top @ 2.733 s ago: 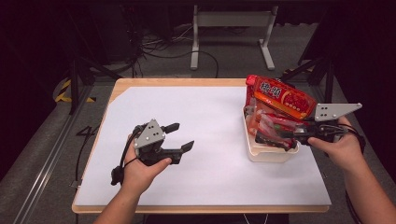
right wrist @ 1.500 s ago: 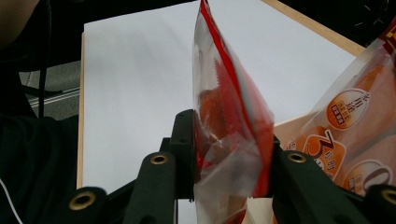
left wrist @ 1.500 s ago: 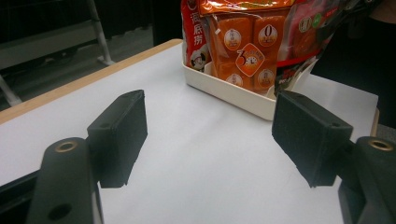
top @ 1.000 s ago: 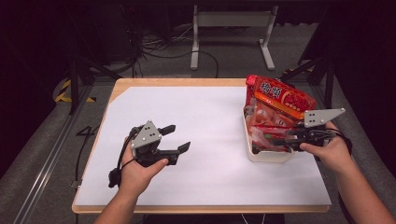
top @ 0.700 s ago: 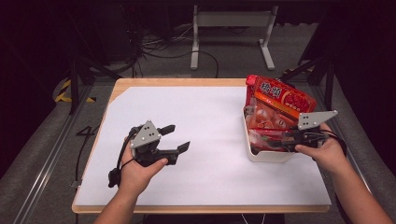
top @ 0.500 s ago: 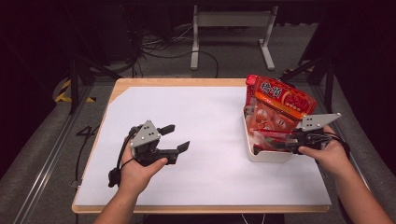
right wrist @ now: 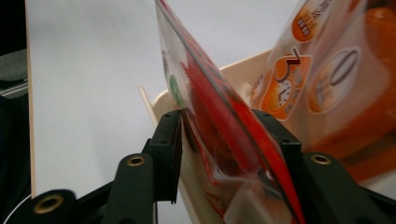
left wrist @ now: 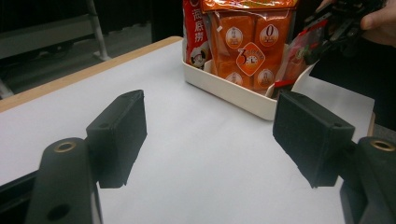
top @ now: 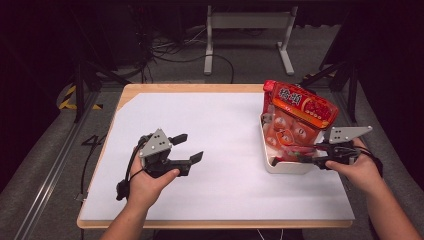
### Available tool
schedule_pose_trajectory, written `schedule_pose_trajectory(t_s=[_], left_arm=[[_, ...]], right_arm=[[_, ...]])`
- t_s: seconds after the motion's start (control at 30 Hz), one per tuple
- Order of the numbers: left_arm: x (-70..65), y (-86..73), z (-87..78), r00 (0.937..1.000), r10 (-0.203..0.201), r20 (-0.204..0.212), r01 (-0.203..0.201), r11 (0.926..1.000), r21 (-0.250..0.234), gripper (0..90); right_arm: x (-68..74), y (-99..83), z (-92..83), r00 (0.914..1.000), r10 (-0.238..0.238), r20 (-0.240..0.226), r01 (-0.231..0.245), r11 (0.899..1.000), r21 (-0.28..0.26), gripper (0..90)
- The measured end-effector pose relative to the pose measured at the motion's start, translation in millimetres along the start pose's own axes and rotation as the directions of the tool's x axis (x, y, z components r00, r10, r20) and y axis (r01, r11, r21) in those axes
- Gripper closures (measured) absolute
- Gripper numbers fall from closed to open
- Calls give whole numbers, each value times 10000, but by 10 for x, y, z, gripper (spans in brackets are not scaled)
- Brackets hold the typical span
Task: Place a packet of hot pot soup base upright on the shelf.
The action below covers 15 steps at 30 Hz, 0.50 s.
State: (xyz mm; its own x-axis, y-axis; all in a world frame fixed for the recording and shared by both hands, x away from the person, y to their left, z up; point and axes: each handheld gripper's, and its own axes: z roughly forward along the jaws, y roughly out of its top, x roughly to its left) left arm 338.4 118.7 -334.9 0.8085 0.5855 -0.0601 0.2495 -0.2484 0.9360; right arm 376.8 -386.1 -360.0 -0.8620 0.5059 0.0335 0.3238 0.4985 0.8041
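Inspection of my right gripper (top: 306, 159) finds it at the near end of the cream tray (top: 280, 166), which sits by the table's (top: 225, 125) right edge. A small red packet (right wrist: 219, 140) stands on edge between my right jaws in the right gripper view. These jaws have just been opening, and the left pad now stands off the film with a visible gap; on the right side I cannot tell whether the pad touches, since the packet covers it. I therefore record the packet as between the jaws but not pinched. In the high view the packet's lower end sits in the near end of the tray, just in front of the large orange snack bag (top: 295, 125), which stands upright in the tray and rises well above its rim. A tall red bag (left wrist: 196, 32) stands at the tray's far-left corner, as seen from the left gripper view. My left gripper (top: 187, 147) rests in my left hand (top: 145, 182) over the white sheet toward the table's left edge, well apart from the tray. Its jaws are spread wide with nothing between them, and they point toward the tray across bare white surface.
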Motion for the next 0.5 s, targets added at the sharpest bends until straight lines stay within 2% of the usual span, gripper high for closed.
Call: schedule_pose_trajectory(t_s=[0.23,0.27,0.3,0.33,0.43,0.5], left_arm=[[5,-9,18,10000,-49,11,49,10000,25,268],[4,-11,17,10000,-53,12,53,10000,38,266],[4,-11,17,10000,-53,12,53,10000,38,265],[4,-18,11,10000,-63,-36,63,10000,51,260],[8,-38,8,10000,-61,-43,61,9999,121,245],[15,-72,8,10000,-60,-65,61,9997,216,241]], right_arm=[[3,7,-58,9997,100,228,-92,9994,-334,445],[12,15,-73,9995,173,247,-160,9984,-548,409],[12,15,-73,9995,173,247,-160,9984,-548,409],[34,31,-91,9991,308,279,-284,9962,-827,368],[68,55,-106,9989,305,345,-267,9942,-1040,345],[135,115,-138,9984,385,414,-322,9893,-1424,307]])
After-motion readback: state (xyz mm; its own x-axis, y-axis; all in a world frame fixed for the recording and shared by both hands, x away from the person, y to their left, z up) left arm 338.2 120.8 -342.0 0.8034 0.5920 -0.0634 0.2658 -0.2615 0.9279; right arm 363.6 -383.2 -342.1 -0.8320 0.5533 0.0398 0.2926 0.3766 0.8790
